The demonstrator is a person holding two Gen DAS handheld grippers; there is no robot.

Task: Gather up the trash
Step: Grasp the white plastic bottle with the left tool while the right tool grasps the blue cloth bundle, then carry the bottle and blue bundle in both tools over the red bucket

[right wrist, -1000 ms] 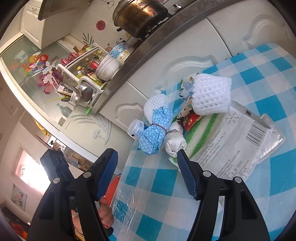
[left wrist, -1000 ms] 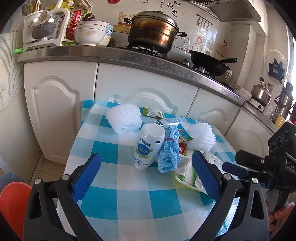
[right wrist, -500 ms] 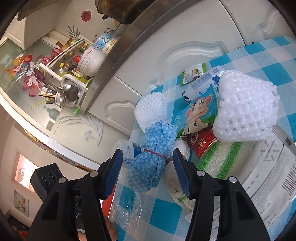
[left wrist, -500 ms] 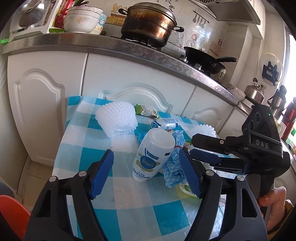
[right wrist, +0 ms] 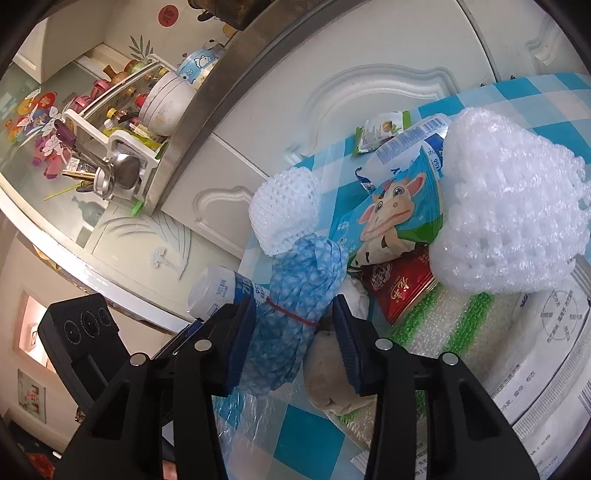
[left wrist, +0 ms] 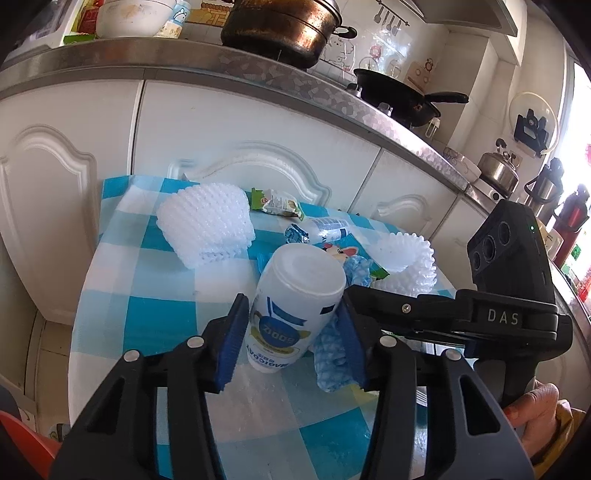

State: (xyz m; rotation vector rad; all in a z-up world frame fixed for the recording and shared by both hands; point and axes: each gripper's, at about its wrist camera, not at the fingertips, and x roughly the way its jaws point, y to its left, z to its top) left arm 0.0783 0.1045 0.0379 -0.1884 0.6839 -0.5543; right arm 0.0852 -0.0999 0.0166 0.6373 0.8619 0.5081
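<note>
The left wrist view sits just behind the left claw (left wrist: 291, 332), close over the bench (left wrist: 155, 317), and looks forward and downward toward the cabinets (left wrist: 229, 133) and the stove pot (left wrist: 280, 26) above them. The bottle (left wrist: 295, 310) fills its centre, very near. The right wrist view sits behind the right claw (right wrist: 295, 339), equally close, tilted so the cabinets (right wrist: 369, 74) run diagonally, and faces the dish rack (right wrist: 122, 147). Both views share the bottle (right wrist: 218, 291), the blue bundle (right wrist: 299, 302) beside it (left wrist: 332, 354), both foam nets and the cow wrapper. Each view catches the other claw's camera body next to the bottle.
</note>
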